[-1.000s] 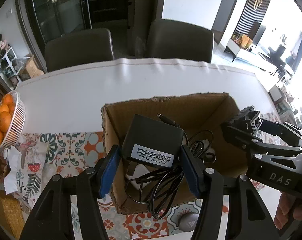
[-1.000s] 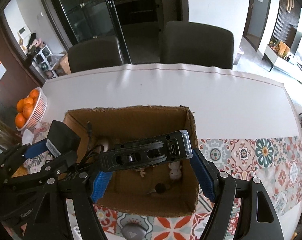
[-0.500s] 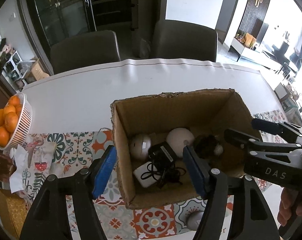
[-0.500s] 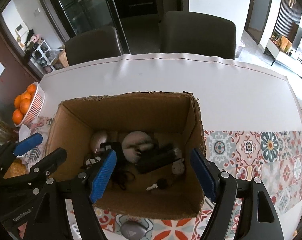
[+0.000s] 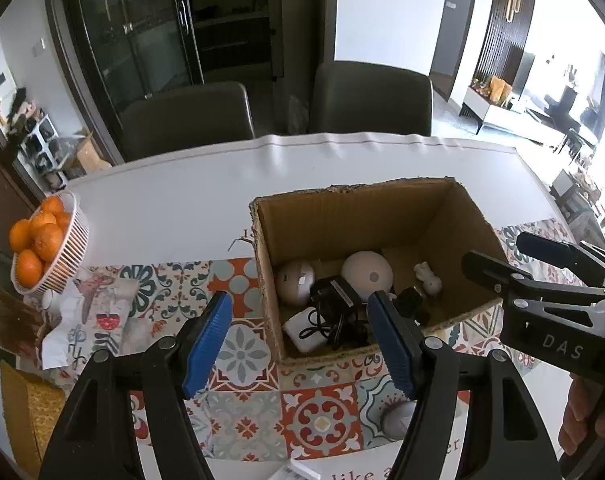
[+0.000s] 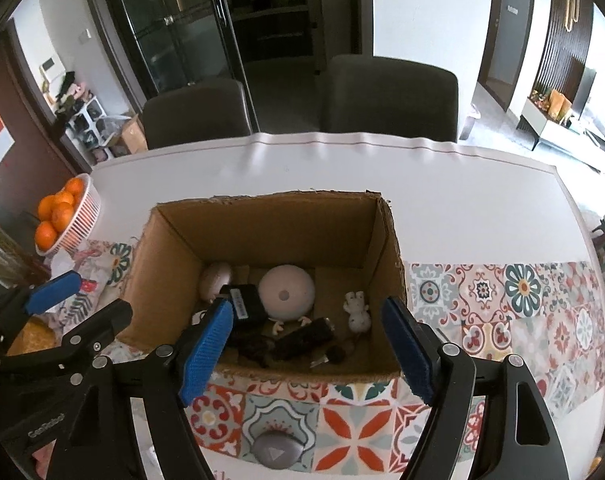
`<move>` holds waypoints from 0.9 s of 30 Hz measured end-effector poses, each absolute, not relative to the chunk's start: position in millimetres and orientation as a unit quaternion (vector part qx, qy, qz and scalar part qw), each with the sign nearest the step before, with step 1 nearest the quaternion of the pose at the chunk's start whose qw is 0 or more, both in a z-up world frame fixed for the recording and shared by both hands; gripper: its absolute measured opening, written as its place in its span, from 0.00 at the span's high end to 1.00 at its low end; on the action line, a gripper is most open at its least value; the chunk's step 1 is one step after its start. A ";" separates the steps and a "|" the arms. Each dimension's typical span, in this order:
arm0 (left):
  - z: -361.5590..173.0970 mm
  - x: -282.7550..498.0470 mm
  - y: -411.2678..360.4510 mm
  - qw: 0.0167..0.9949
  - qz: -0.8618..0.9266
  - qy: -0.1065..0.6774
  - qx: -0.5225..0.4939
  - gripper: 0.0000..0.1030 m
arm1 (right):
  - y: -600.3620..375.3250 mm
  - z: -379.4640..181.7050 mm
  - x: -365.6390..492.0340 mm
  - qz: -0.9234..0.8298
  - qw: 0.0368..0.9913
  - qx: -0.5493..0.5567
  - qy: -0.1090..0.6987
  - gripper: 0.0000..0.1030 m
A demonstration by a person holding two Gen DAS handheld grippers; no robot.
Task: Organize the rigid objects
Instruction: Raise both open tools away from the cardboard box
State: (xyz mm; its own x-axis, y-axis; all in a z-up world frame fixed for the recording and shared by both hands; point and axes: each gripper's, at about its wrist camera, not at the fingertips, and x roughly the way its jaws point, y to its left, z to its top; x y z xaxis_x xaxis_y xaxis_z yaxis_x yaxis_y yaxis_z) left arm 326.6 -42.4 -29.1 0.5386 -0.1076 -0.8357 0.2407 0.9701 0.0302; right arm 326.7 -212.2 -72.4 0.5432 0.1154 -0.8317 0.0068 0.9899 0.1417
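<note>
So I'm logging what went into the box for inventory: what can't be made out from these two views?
- Left wrist view: cardboard box near wall hides the floor beneath the black adapter.
- Right wrist view: right gripper finger covers the adapter's label; dark items are too shadowed to identify.
- Both: grey round object is half behind the fingers.

Our left gripper (image 5: 298,338), black angular frame, blue ribbed pads (image 5: 206,338), silver screws, white "GenRobot" lettering on its side, our right gripper (image 6: 306,350), same black frame, blue pads (image 6: 408,354), "DAS" marking, bare fingers (image 5: 578,420) of our right hand
</note>
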 end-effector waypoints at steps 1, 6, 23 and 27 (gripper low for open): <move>-26.7 322.3 -41.9 0.876 -0.098 0.465 0.074 0.33 | -211.2 -70.3 322.2 0.031 0.878 0.064 0.473 0.25; -21.2 303.6 -38.6 0.880 -0.102 0.457 0.077 0.32 | -208.3 -63.0 304.2 0.031 0.885 0.064 0.460 0.25; -42.1 247.8 -25.5 0.872 -0.116 0.466 0.090 0.32 | -189.1 -77.5 251.1 0.049 0.886 0.063 0.456 0.25; -50.3 236.8 -23.0 0.868 -0.118 0.473 0.093 0.32 | -185.1 -88.4 241.8 0.055 0.880 0.066 0.467 0.25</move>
